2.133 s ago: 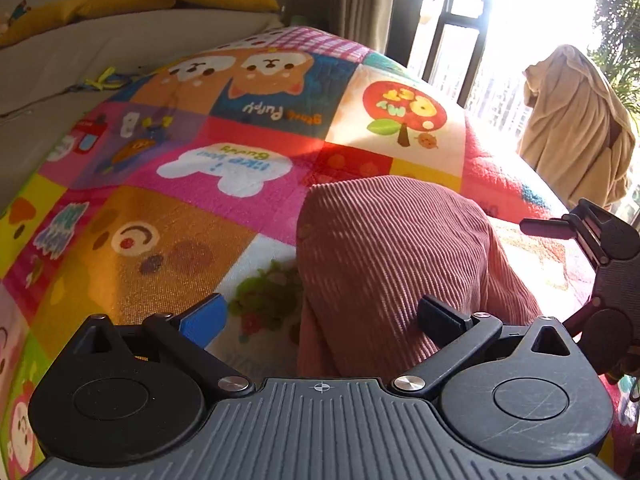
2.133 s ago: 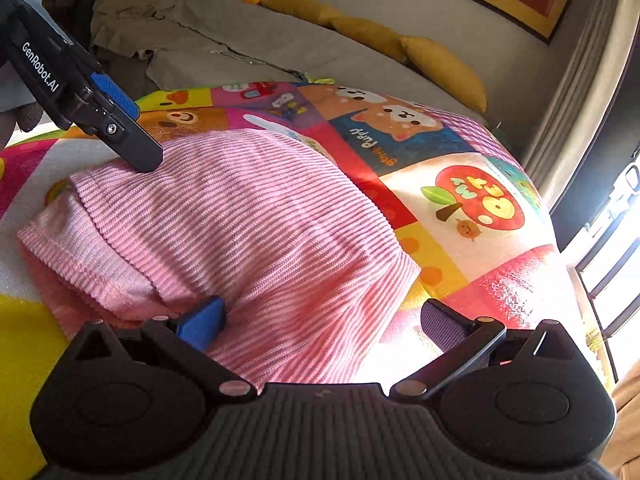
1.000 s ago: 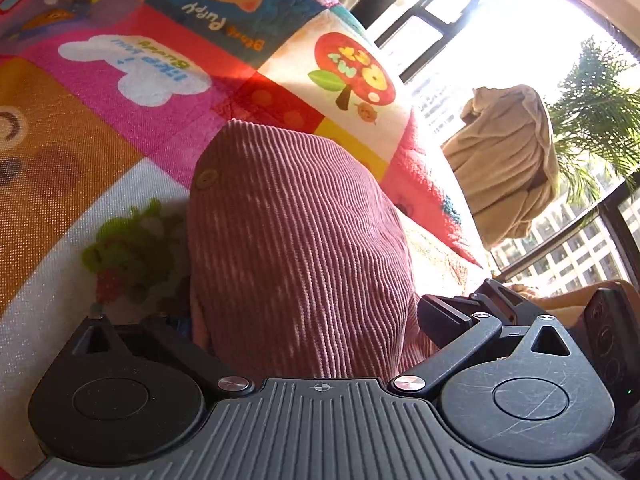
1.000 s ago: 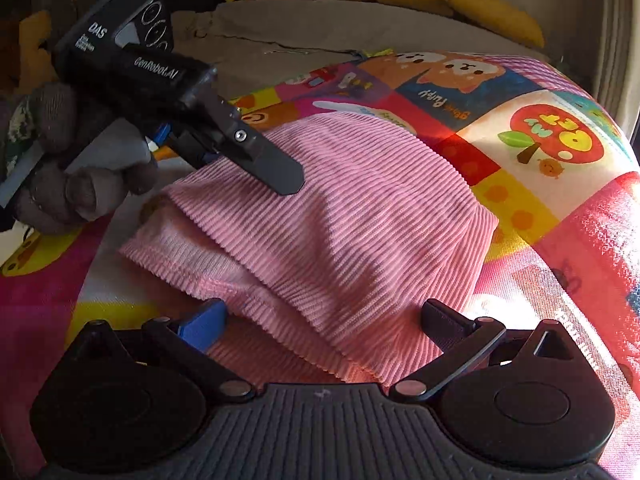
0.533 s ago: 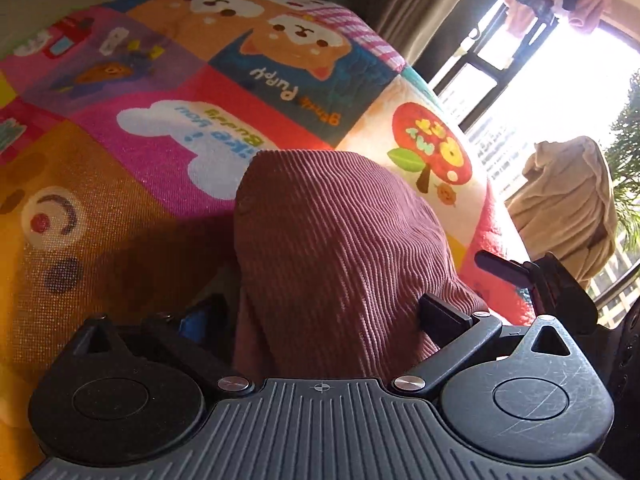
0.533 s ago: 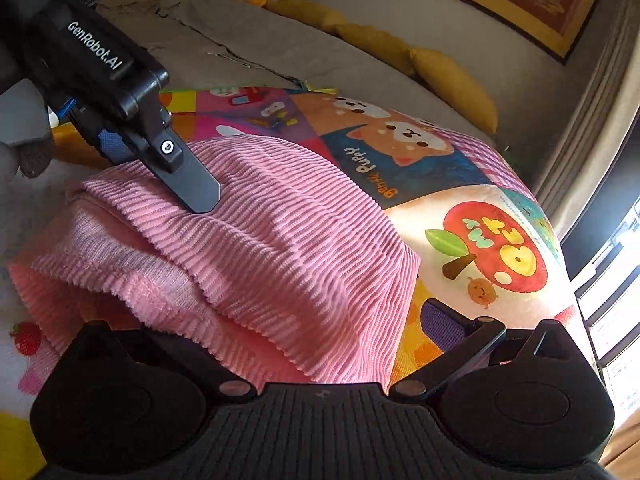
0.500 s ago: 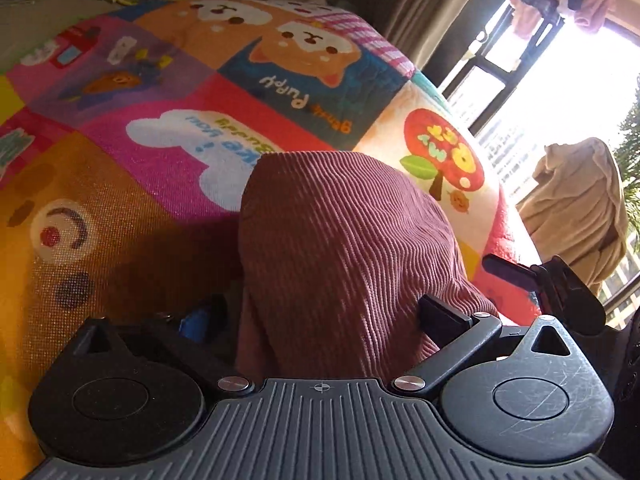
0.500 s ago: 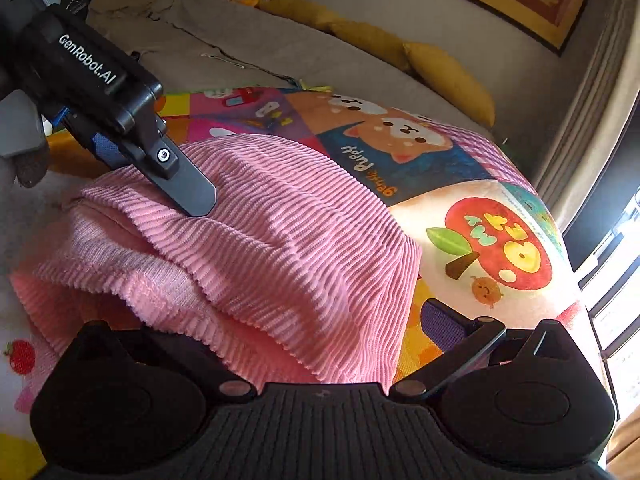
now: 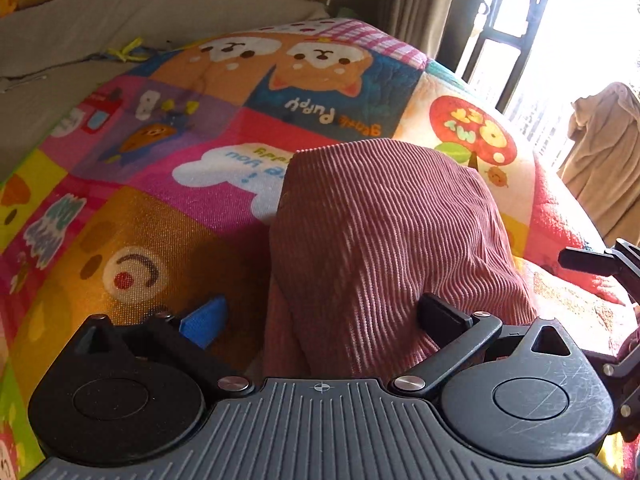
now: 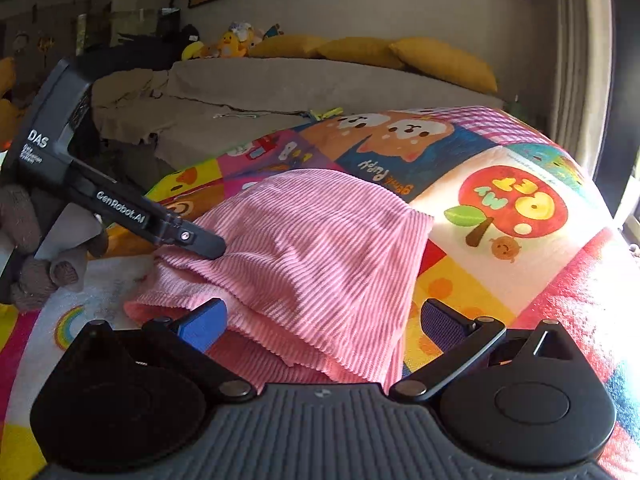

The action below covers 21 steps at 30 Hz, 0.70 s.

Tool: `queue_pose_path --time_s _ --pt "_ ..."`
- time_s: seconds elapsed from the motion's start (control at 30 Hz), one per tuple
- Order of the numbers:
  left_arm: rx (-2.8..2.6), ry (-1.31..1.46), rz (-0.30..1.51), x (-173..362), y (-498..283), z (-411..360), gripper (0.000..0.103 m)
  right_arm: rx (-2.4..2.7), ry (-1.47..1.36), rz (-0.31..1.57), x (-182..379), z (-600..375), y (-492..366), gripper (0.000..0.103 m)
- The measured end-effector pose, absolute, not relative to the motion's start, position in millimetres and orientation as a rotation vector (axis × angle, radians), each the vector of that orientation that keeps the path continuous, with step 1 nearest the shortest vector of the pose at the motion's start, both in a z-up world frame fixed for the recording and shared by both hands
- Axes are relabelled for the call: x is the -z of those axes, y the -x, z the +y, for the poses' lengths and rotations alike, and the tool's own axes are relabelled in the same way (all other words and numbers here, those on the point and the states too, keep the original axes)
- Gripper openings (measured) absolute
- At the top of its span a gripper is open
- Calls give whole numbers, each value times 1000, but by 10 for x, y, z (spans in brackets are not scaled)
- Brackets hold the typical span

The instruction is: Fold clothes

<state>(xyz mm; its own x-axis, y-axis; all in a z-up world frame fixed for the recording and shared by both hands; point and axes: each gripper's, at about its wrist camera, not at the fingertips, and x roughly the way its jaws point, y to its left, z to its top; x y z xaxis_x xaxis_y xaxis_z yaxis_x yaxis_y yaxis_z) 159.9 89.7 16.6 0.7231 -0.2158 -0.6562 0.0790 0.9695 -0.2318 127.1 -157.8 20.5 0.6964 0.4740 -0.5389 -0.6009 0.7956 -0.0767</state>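
A folded pink ribbed garment [image 9: 384, 232] lies on a colourful cartoon-print blanket [image 9: 160, 216]. My left gripper [image 9: 322, 318] is open at the garment's near edge: the blue pad [image 9: 204, 320] rests on the blanket beside the cloth, and the cloth lies against the black finger [image 9: 440, 316]. My right gripper [image 10: 322, 325] is open too, with the garment's [image 10: 320, 248] layered near corner lying between its wide-apart fingers. In the right wrist view the left gripper [image 10: 200, 242] has a finger tip resting on the garment's left edge, held by a gloved hand [image 10: 36, 264].
A grey sofa [image 10: 304, 88] with yellow cushions [image 10: 440, 64] and soft toys stands behind the blanket. Curtains and a bright window [image 9: 560, 40] are on the right, with a beige cloth [image 9: 604, 156] hanging there. The right gripper's tip [image 9: 588, 260] shows at the left view's right edge.
Both grippers have drawn back a little from the garment. The blue pads, hidden by cloth before, now show. The left gripper's finger has slid towards the garment's left edge.
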Motion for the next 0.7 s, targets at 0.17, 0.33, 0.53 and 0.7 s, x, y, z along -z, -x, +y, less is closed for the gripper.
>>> queue_pose_path --time_s 0.17,0.33,0.53,0.7 --pt "262 157 718 -279 -1332 788 103 -327 290 578 -51 -1669 -1548 103" --pt "345 -47 742 -178 -1039 486 103 -506 284 587 -79 -1738 -1366 103" --pt "30 -128 706 -109 -1157 689 103 -423 525 483 37 -1490 -1178 103" --pt "-23 -78 736 -135 -1116 993 103 -291 496 490 63 -1576 -1390 103"
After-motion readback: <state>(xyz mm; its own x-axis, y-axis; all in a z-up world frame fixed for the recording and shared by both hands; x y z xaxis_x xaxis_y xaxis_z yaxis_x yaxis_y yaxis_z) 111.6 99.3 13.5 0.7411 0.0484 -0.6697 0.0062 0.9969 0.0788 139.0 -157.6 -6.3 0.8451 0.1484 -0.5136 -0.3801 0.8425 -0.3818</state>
